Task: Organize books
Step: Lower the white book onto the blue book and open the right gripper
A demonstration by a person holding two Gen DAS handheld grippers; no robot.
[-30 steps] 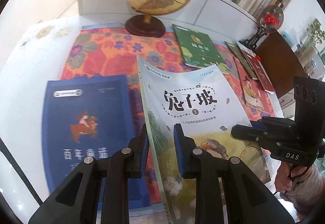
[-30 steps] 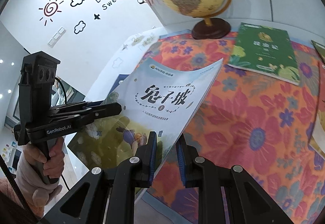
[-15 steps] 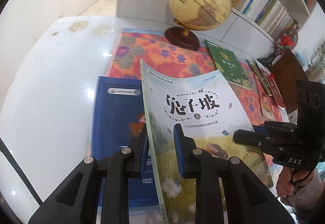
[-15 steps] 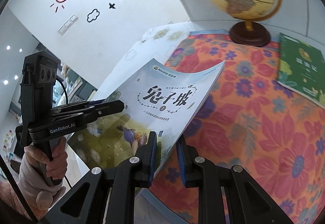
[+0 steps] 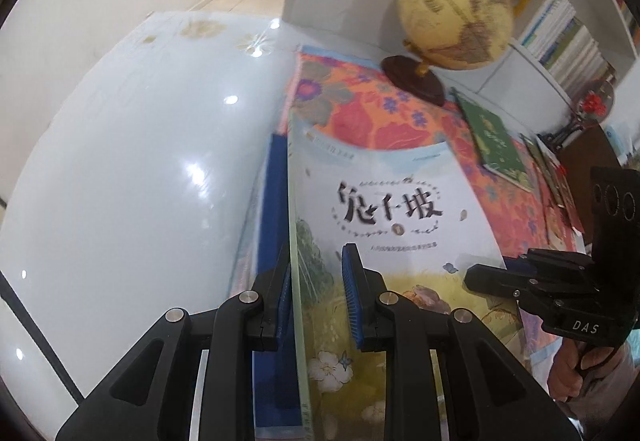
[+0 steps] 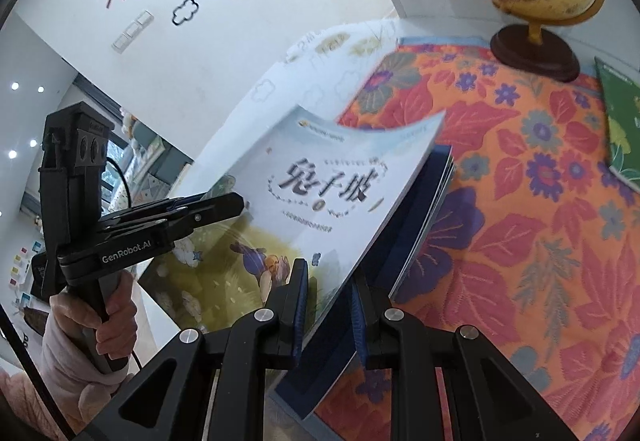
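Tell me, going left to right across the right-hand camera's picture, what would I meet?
The left gripper in a hand → pale picture book → blue book beneath it → flowered cloth → green book.

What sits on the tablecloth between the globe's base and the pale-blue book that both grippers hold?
Nothing: in both wrist views, only bare floral tablecloth lies between the globe base and the pale-blue book. The green book lies off to the side.
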